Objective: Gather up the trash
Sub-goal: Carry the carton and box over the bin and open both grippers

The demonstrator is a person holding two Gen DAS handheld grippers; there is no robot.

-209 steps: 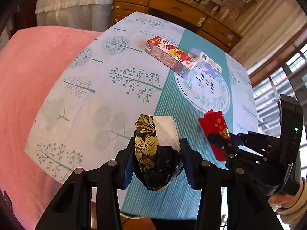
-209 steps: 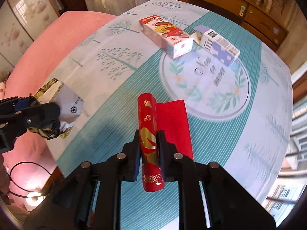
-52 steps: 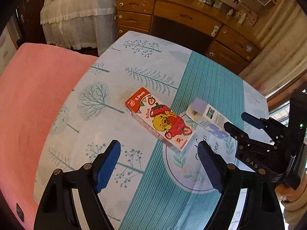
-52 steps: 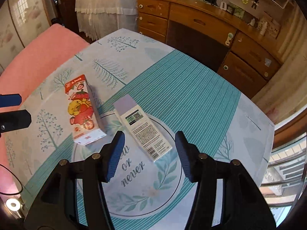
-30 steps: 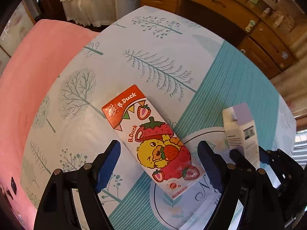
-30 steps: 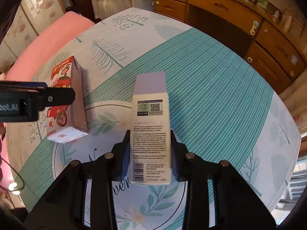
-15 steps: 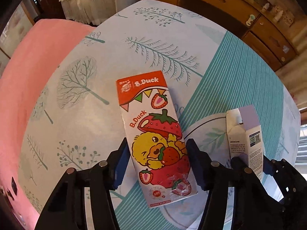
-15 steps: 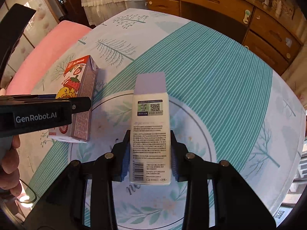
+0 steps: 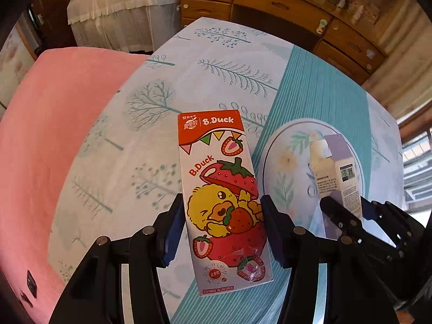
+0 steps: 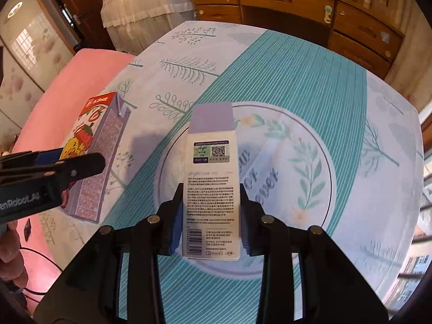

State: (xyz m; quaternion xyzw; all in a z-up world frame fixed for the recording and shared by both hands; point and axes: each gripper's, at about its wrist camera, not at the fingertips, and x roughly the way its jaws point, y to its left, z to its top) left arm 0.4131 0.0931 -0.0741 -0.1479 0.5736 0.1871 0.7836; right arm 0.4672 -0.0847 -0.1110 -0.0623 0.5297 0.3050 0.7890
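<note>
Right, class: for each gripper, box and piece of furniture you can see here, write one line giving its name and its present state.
Left gripper: shut on the box below.
Red and white B.Duck strawberry carton: gripped by its sides, lifted off the table.
Right gripper: shut on the box below.
White and lilac printed cardboard box: gripped, top flap open.
Tree-patterned blue tablecloth: spread flat.
Wooden dresser: drawers shut.

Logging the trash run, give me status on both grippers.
Left hand-held gripper shut on B.Duck carton. Right hand-held gripper shut on white-and-purple box. Nothing else on the tablecloth nearby.
</note>
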